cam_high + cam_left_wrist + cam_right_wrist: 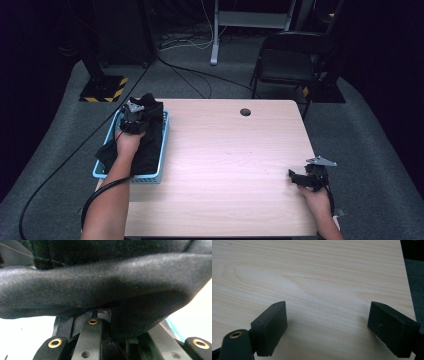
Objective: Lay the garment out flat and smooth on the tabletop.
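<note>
A black cloth [149,145] fills the blue basket [165,134] at the table's left edge and spills over its near left side. My left gripper [134,117] hangs over the far end of the basket, shut on a fold of that cloth. In the left gripper view the cloth [100,285] drapes across the jaws and hides the tips of my left gripper [103,315]. My right gripper [294,176] rests low near the table's right front corner. Its jaws stand wide apart, and bare wood shows between the pads of the right gripper [328,315].
The light wooden table [230,165] has a round cable hole [245,112] near its far edge. A black chair [290,60] stands behind the table on the right. A yellow-and-black striped stand base [102,90] and cables lie on the grey floor at the left.
</note>
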{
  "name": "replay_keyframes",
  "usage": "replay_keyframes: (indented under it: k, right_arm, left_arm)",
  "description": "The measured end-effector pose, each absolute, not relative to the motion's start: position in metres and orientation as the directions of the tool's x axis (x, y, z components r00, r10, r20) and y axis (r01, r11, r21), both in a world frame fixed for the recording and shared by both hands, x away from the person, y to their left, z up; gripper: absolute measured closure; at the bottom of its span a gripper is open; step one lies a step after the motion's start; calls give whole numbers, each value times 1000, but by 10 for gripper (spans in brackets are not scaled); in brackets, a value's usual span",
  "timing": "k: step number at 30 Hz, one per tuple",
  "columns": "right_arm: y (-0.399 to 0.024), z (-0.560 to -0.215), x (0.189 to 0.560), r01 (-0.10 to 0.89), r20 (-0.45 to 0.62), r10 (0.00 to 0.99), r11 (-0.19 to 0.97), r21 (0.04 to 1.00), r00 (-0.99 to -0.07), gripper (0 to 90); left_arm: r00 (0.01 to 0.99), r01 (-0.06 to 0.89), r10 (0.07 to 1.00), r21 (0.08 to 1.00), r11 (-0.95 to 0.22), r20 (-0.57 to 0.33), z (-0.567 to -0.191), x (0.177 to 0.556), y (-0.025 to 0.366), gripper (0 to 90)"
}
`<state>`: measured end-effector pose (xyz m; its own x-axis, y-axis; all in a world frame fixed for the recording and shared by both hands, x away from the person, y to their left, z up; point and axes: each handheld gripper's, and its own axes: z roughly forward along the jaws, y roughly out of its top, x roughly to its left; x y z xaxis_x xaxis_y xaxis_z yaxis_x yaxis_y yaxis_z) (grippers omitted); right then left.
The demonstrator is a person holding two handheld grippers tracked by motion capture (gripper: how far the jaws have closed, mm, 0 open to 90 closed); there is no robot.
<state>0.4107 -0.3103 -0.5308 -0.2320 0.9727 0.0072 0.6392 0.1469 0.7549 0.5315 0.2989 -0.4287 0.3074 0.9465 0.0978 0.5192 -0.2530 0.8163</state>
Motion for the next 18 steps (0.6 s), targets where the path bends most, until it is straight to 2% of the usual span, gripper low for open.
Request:
replay_keyframes:
  k: [18]
  right_arm:
    - [-310,-531,411,639,8,973,146,755,-232,144]
  left_arm:
    - [332,508,935,811,-290,127,-374,512,304,784]
